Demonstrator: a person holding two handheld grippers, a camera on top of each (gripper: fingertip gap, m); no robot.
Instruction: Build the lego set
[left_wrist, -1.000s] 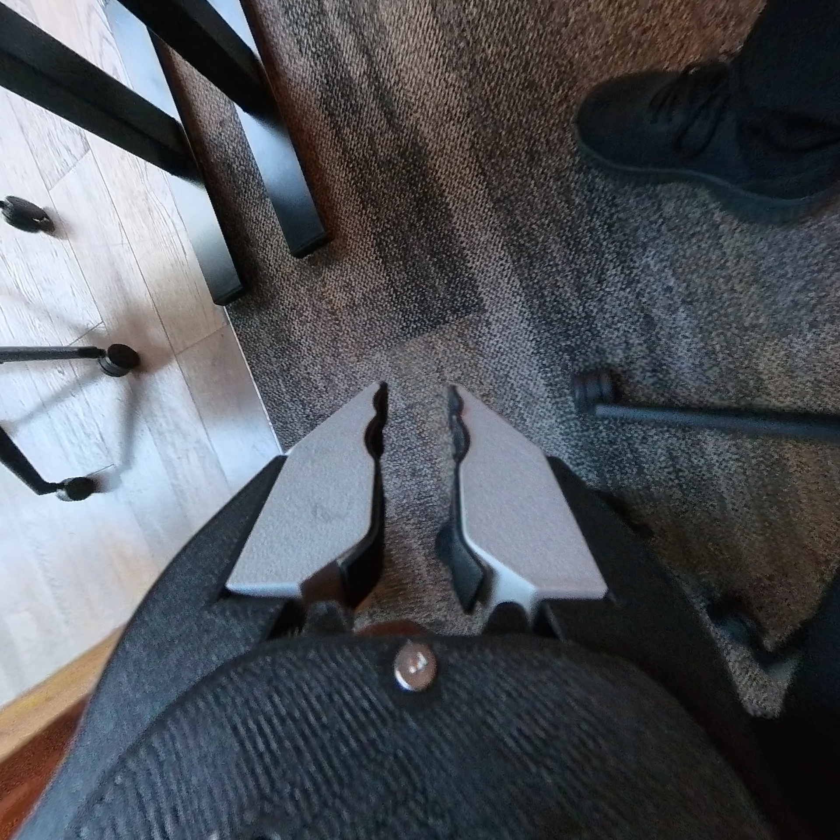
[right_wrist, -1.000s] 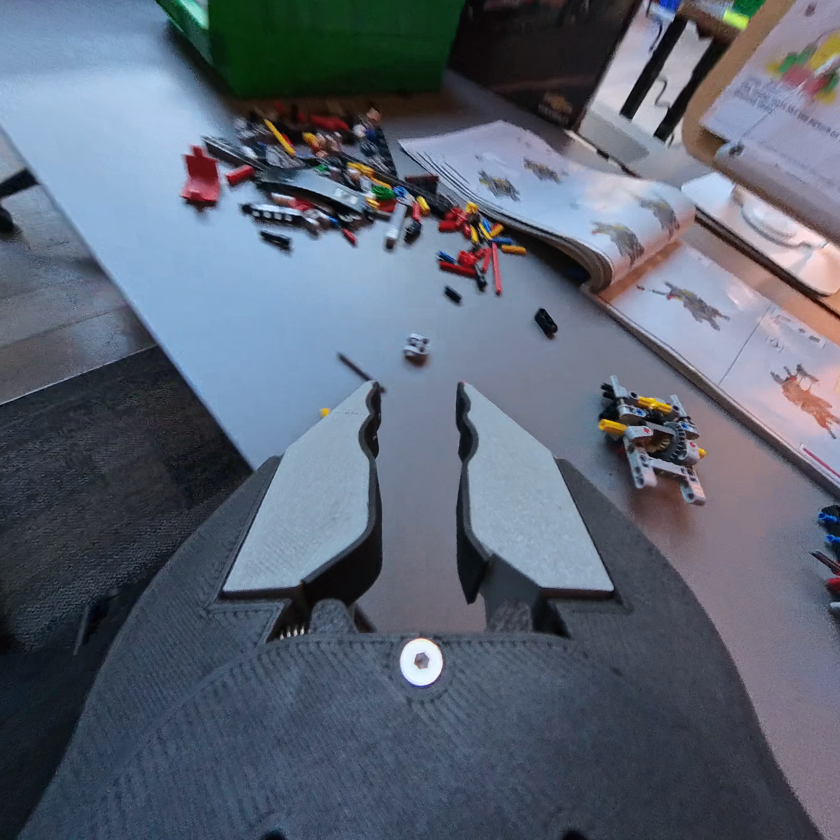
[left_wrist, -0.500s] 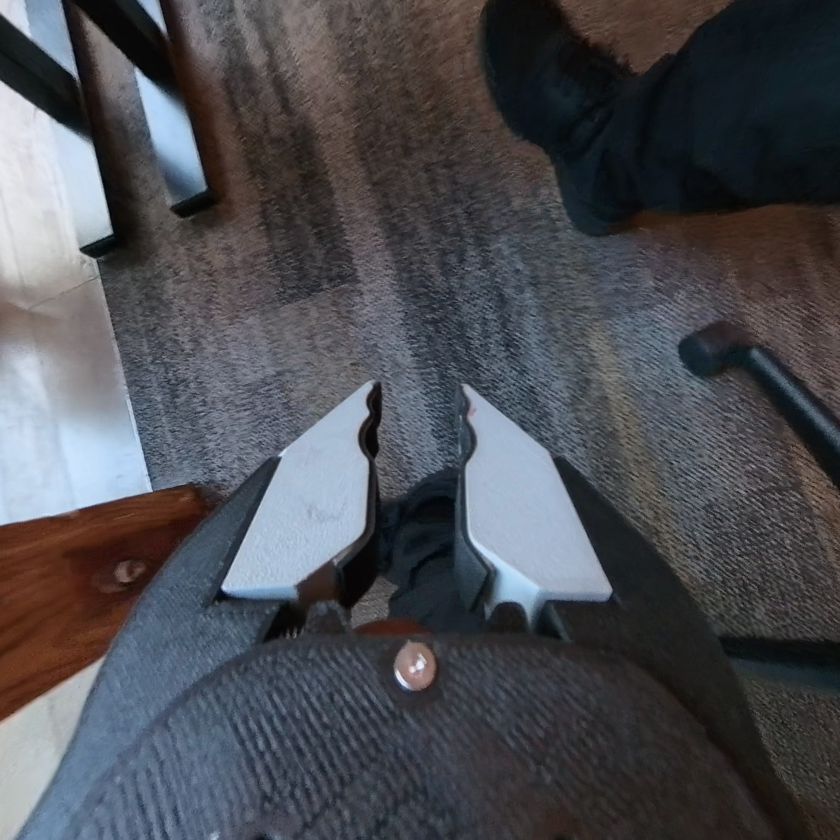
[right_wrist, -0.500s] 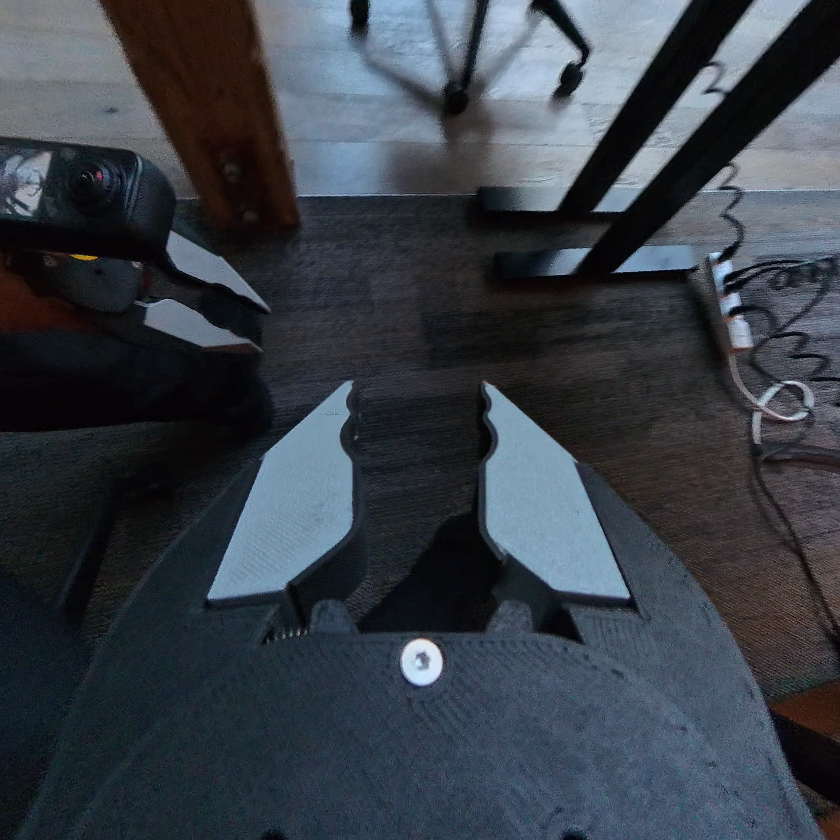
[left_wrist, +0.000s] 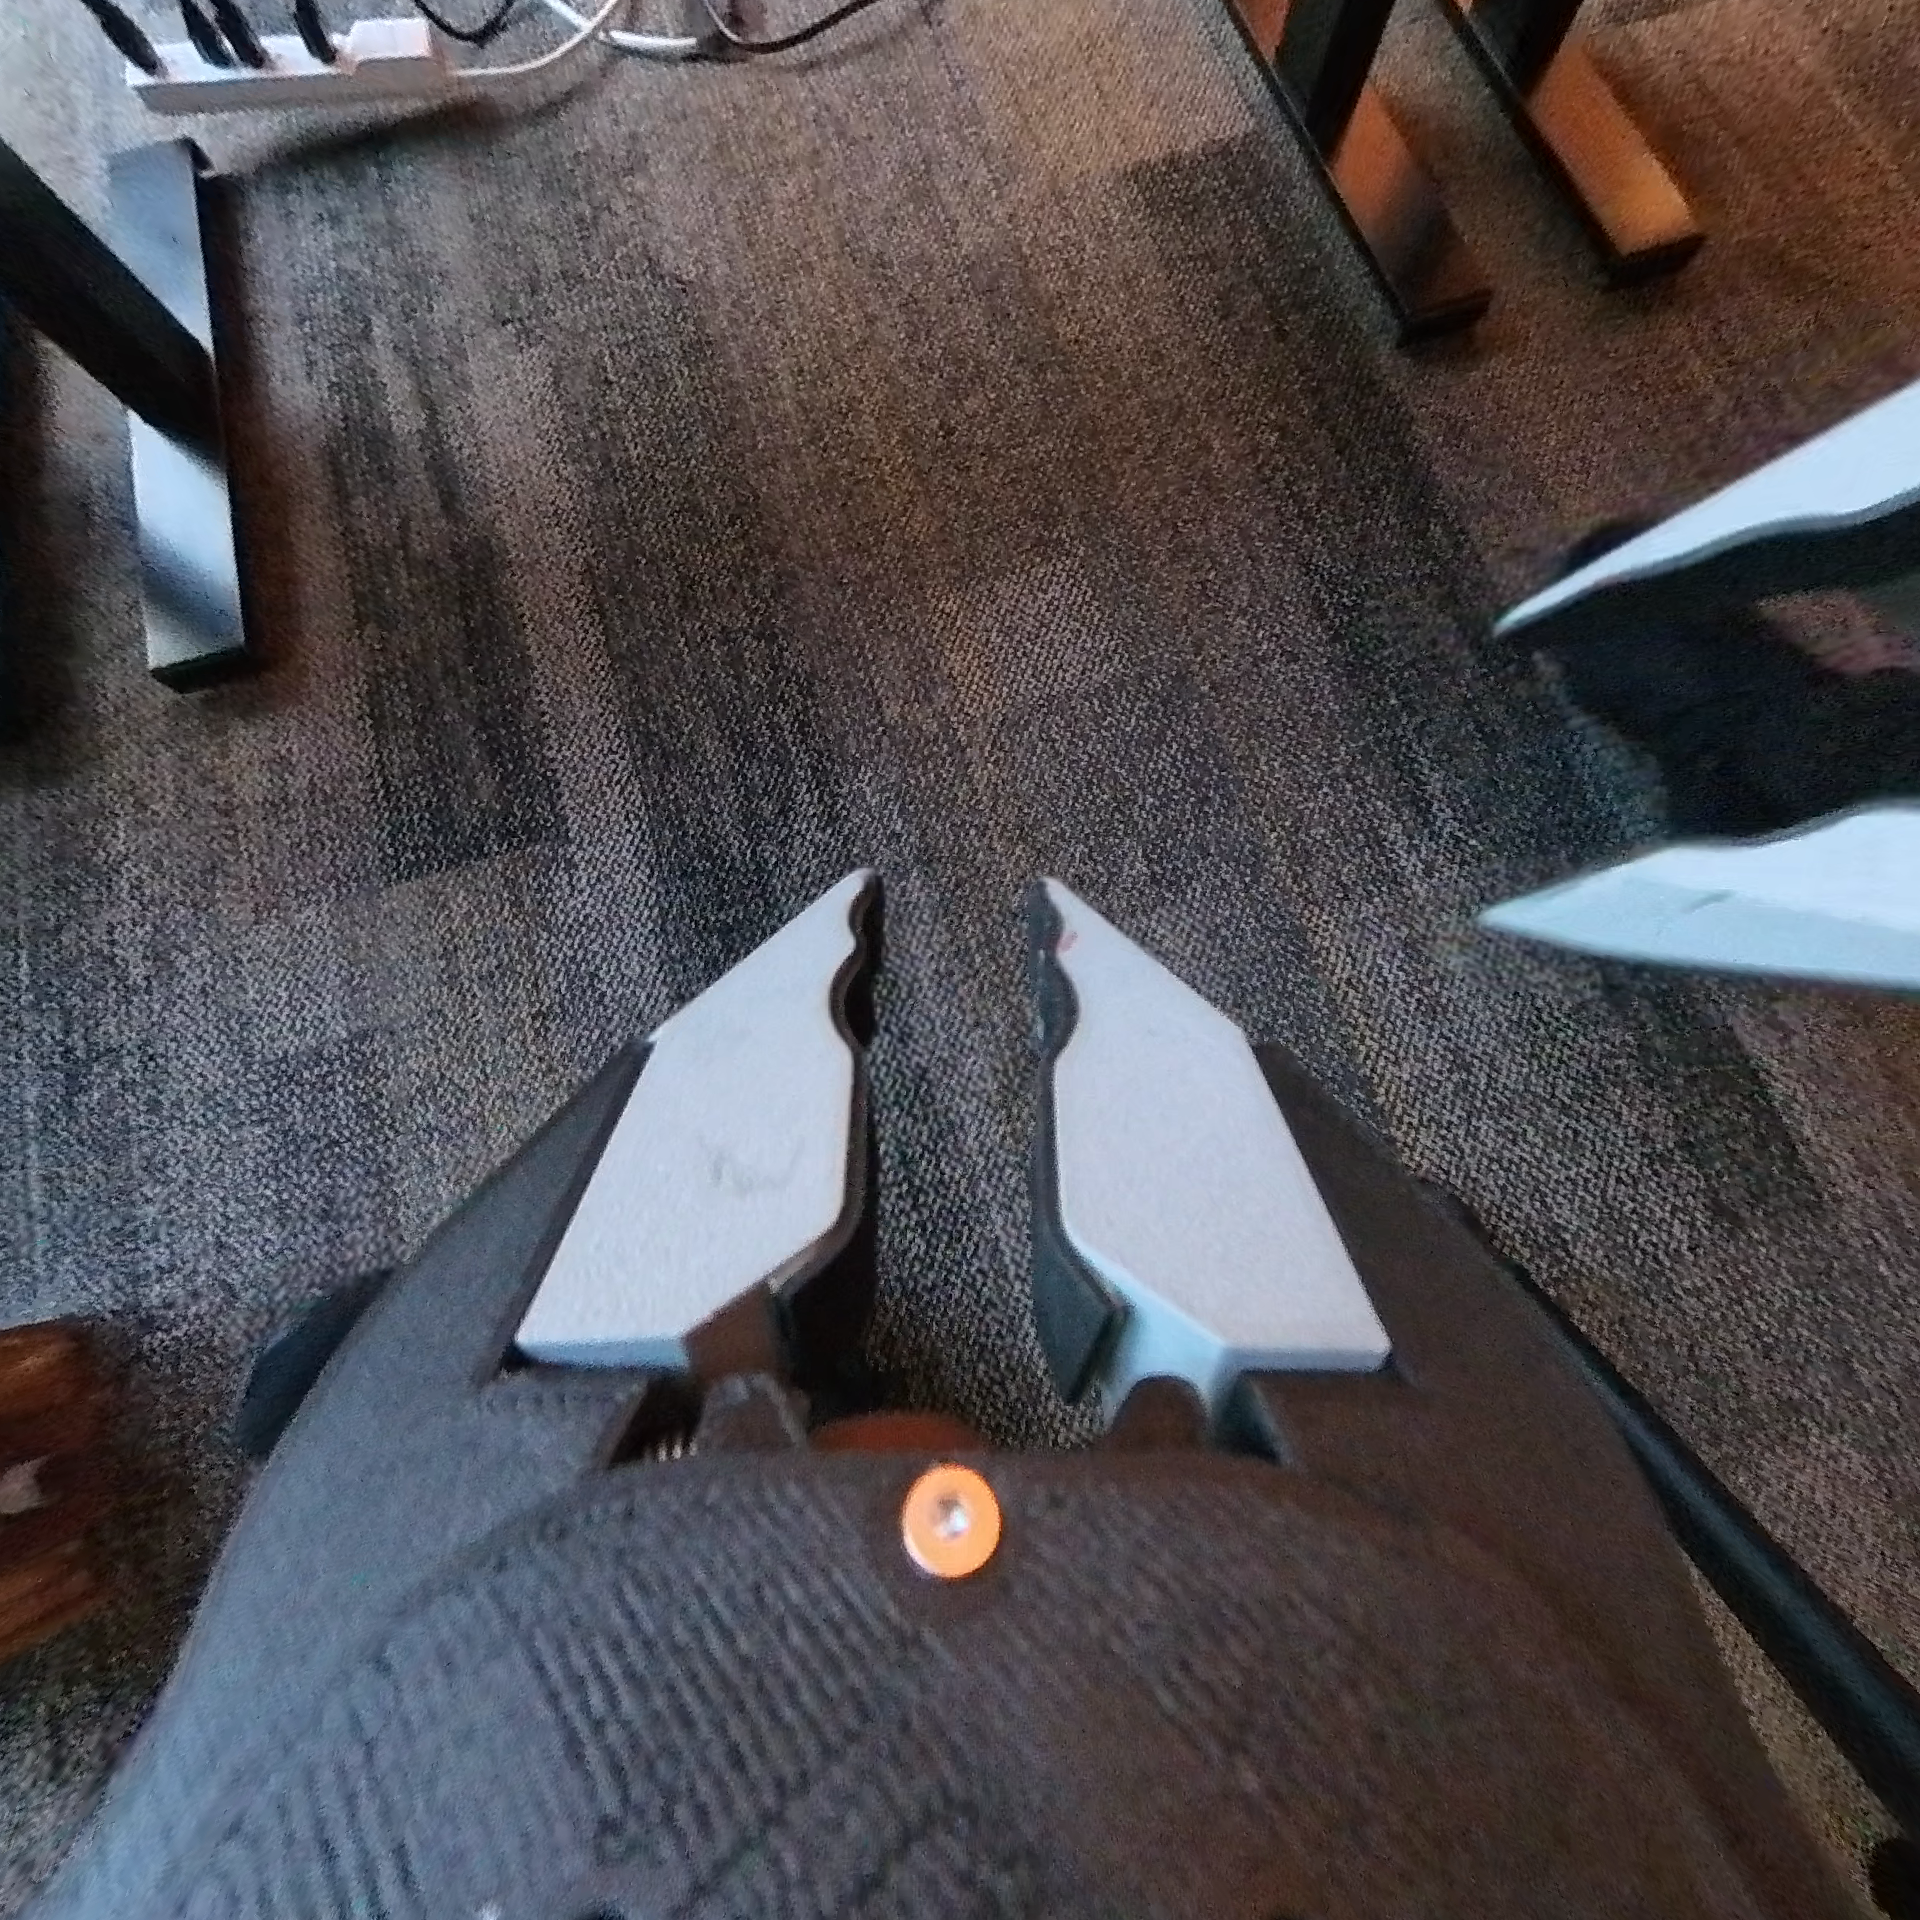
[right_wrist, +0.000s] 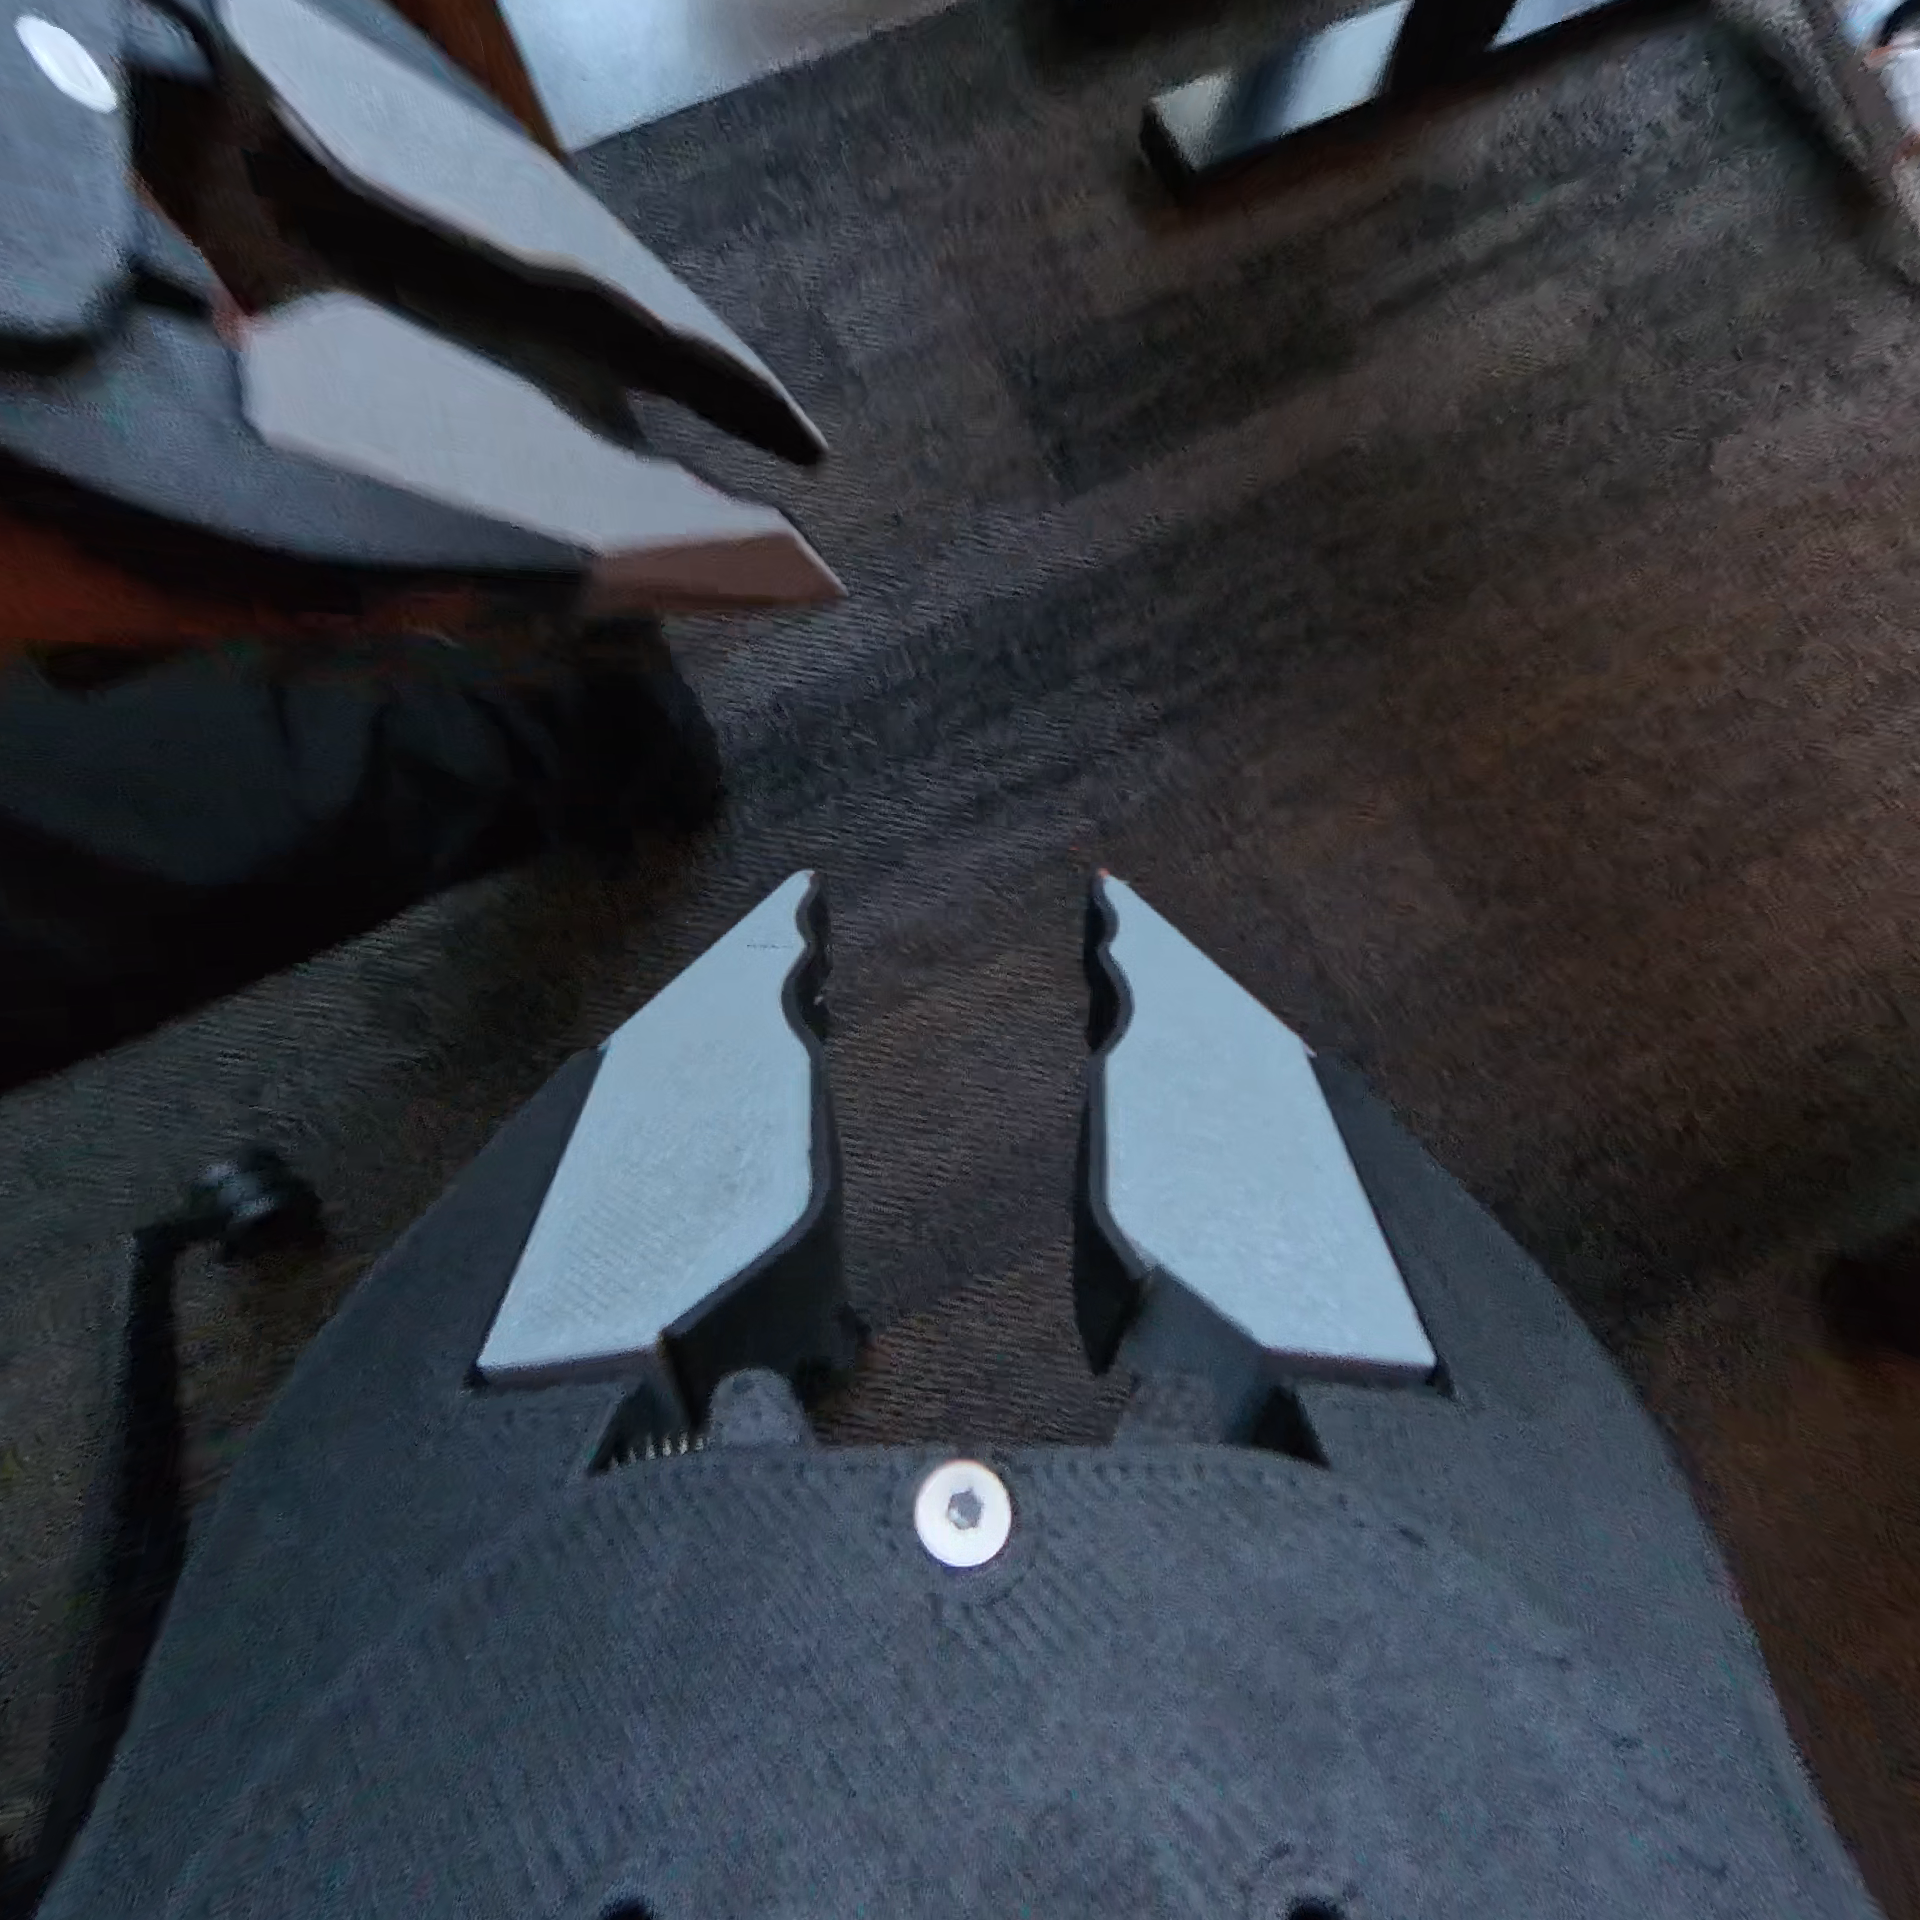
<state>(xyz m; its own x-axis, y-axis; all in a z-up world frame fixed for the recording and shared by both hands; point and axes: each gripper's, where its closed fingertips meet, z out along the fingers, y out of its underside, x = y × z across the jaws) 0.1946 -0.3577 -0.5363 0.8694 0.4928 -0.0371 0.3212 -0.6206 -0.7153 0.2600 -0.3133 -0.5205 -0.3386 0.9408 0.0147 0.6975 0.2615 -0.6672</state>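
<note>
— How are the two grippers held?

— Both point down at the carpet (left_wrist: 935, 520). The left gripper (left_wrist: 956, 894) hangs above it with its fingers (left_wrist: 748, 1143) apart and only carpet showing between them. The right gripper (right_wrist: 956, 888) is also above the carpet, its fingers (right_wrist: 1226, 1143) spread wider, the grasp bare.

— Are they near each other?

— Near, not touching. In the left wrist view the right gripper's tips come in from the right edge; in the right wrist view the left gripper comes in from the upper left, tips angled toward the middle.

— What lies around them, left to right?

— In the left wrist view, a dark furniture leg (left_wrist: 125, 343) at the left, a white power strip (left_wrist: 291, 73) with cables at the top left, and black legs (left_wrist: 1351, 177) at the top right. In the right wrist view, dark cloth (right_wrist: 260, 810) lies at the left below the other gripper, and a black bar foot (right_wrist: 1247, 114) sits at the top right.

— Any containers?

— I can make out none.
</note>
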